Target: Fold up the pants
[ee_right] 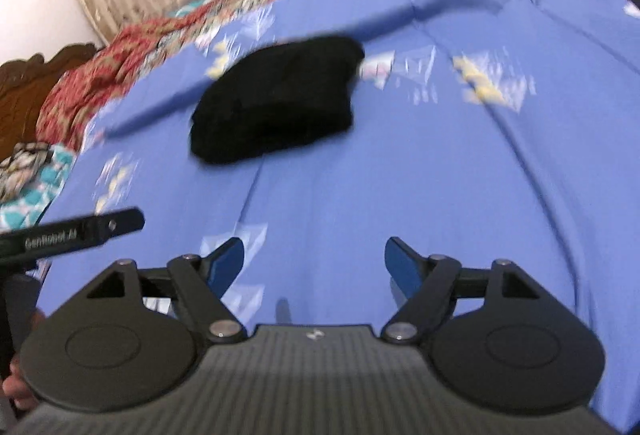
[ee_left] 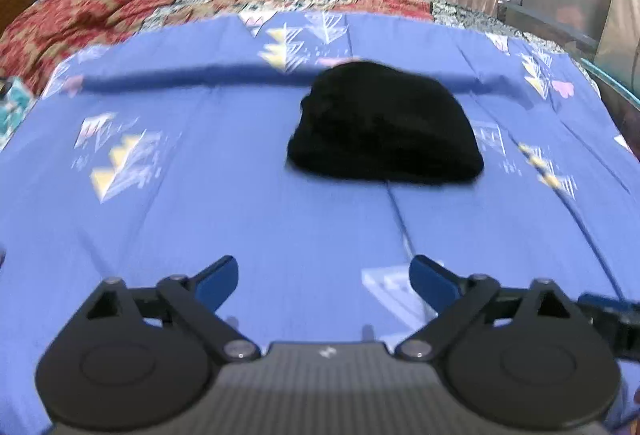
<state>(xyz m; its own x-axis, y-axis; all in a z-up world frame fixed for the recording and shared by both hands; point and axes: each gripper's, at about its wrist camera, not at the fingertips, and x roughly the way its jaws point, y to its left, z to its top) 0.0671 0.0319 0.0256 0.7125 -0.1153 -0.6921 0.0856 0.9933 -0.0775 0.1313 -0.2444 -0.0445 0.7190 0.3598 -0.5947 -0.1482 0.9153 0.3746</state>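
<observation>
The black pants (ee_left: 384,127) lie folded into a compact bundle on the blue patterned bedsheet (ee_left: 200,203), well ahead of both grippers and touching neither. The left gripper (ee_left: 324,275) has its jaws spread wide and empty above bare sheet. The right gripper (ee_right: 314,261) is likewise wide open and holds nothing; from it the pants (ee_right: 276,103) sit ahead and to the left.

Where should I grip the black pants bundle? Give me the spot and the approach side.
Probably the near edge of the black pants, approached from the gripper side, low along the blue sheet. That edge lies closest and looks like a thick rounded fold, so it offers bulk to pinch. Both the left gripper and the right gripper are open and empty. Blur hides individual layers.
</observation>
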